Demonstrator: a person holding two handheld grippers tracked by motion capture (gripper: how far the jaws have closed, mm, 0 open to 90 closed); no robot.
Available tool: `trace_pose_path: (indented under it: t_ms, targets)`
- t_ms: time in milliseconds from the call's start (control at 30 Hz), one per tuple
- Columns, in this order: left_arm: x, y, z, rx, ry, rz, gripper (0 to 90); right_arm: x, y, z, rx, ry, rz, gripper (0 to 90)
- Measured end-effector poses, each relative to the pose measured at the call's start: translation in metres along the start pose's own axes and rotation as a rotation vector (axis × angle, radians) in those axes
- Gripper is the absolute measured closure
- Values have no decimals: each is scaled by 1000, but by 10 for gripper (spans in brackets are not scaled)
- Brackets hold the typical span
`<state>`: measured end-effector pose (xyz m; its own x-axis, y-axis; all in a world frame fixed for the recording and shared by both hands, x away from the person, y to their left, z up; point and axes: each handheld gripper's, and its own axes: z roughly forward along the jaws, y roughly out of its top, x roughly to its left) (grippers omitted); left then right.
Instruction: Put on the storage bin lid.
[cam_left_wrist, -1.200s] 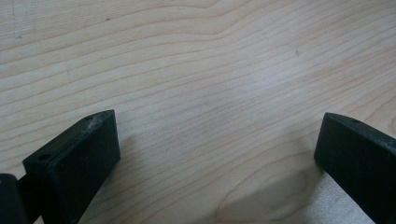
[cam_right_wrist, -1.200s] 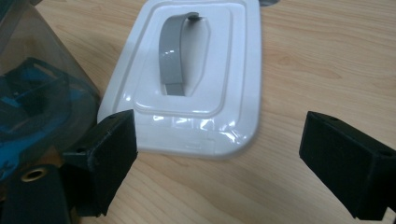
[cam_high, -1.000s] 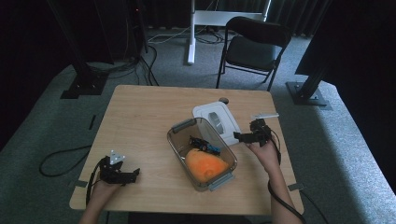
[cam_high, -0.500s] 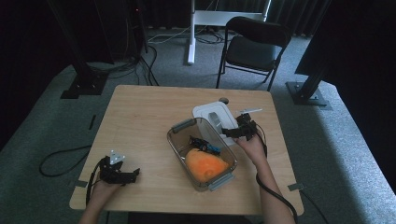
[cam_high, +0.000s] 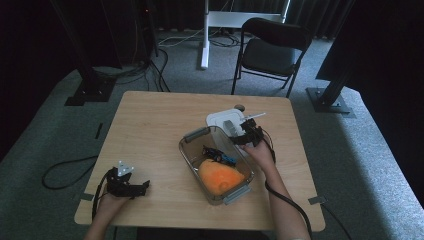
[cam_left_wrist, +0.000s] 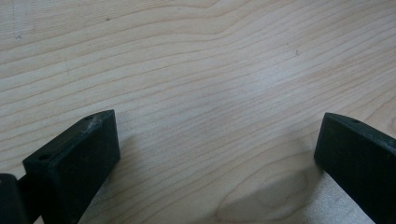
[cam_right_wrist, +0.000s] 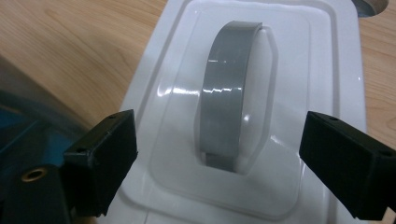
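So one lid (cam_right_wrist: 243, 107) is framed by the spread right gripper (cam_right_wrist: 219, 154); one bin (cam_high: 216, 162), maybe two toys inside; left gripper (cam_left_wrist: 217, 154) is released.

I am working in what is looking like a lab or recording studio rather than a home. I am sitting at a plain wooden table (cam_high: 150, 125) standing on grey carpet (cam_high: 360, 165), with black curtains (cam_high: 40, 60) hanging all around it. Dark metal stands (cam_high: 90, 85) on heavy base plates (cam_high: 327, 100) are rising beside the table, cables (cam_high: 65, 170) are trailing over the floor, and a black folding chair (cam_high: 272, 50) and a white desk leg (cam_high: 205, 35) are standing behind it.
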<state>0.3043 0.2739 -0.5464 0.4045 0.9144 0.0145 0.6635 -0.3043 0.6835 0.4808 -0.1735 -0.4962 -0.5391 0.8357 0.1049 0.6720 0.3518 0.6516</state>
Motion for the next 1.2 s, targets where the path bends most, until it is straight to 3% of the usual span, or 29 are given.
trace_pose_path:
  t_ms: [433, 567, 633, 700, 833, 1200]
  targets:
    - [0, 0, 0, -1, 0, 0, 5, 0, 6, 24, 52, -29, 2, 149]
    - [0, 0, 0, 0, 0, 0, 5, 2, 7, 28, 45, -52, -12, 249]
    - [0, 0, 0, 0, 0, 0, 5, 3, 7, 28, 34, -53, -19, 410]
    - [0, 0, 0, 0, 0, 0, 5, 3, 8, 28, 39, -38, -15, 492]
    - [0, 0, 0, 0, 0, 0, 5, 3, 7, 29, 50, -54, -22, 655]
    - [0, 0, 0, 0, 0, 0, 5, -1, 5, 23, 29, -49, 3, 671]
